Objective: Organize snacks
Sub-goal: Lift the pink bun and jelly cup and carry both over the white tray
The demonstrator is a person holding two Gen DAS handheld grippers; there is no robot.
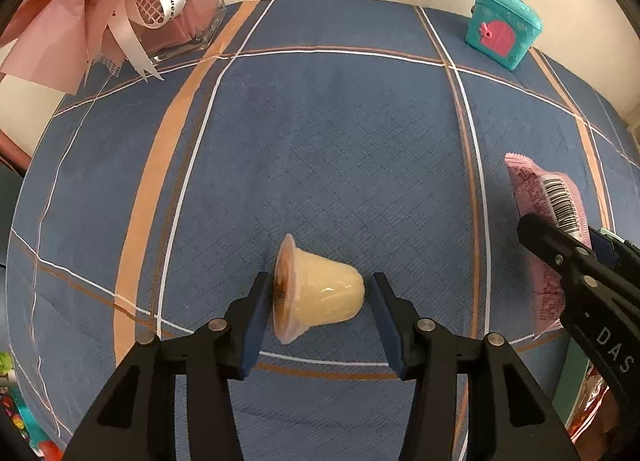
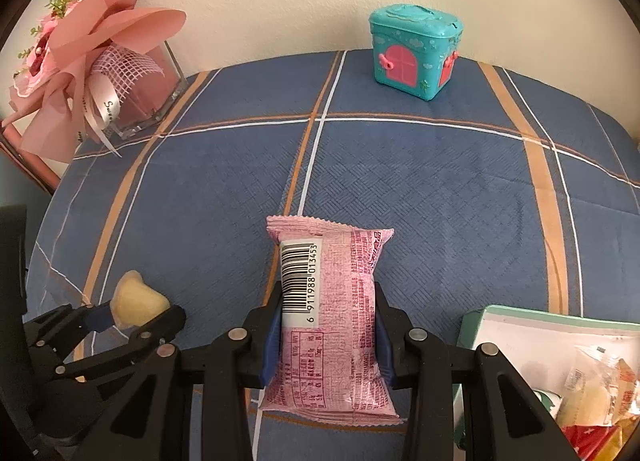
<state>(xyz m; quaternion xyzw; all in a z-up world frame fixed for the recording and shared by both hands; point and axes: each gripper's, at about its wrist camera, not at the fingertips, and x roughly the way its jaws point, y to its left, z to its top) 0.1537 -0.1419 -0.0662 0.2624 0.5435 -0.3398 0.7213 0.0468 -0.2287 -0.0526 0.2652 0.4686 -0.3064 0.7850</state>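
- While your left gripper (image 1: pixel 320 321) hangs over the jelly cup (image 1: pixel 320 291), its 2 fingers stand spread to either side of the cup, and the pads do not appear to press on it; the cup lies on its side on the blue plaid tablecloth (image 1: pixel 320 141), foil lid facing the left finger.
- Your right gripper (image 2: pixel 326 337) pinches a pink snack packet (image 2: pixel 336 321) between its 2 blue pads, barcode side up, the packet pointing away from you over the cloth.
- From the left wrist view, that packet and the right gripper sit near the right edge, well apart from the jelly cup.
- At the far left corner a glass vase (image 2: pixel 148 101) holds a pink wrapped bouquet (image 2: pixel 80 53) with a white ribbon.
- At the far right stands a teal house-shaped tin (image 2: pixel 416 53) with pink doors, lid shut; you cannot tell what is inside.
- Nothing lies on the cloth between the grippers and those 2 far items.
- Just right of your right gripper sits a mint-rimmed tray (image 2: pixel 472 325); it holds clear-wrapped snacks and red and yellow packets at its near end.
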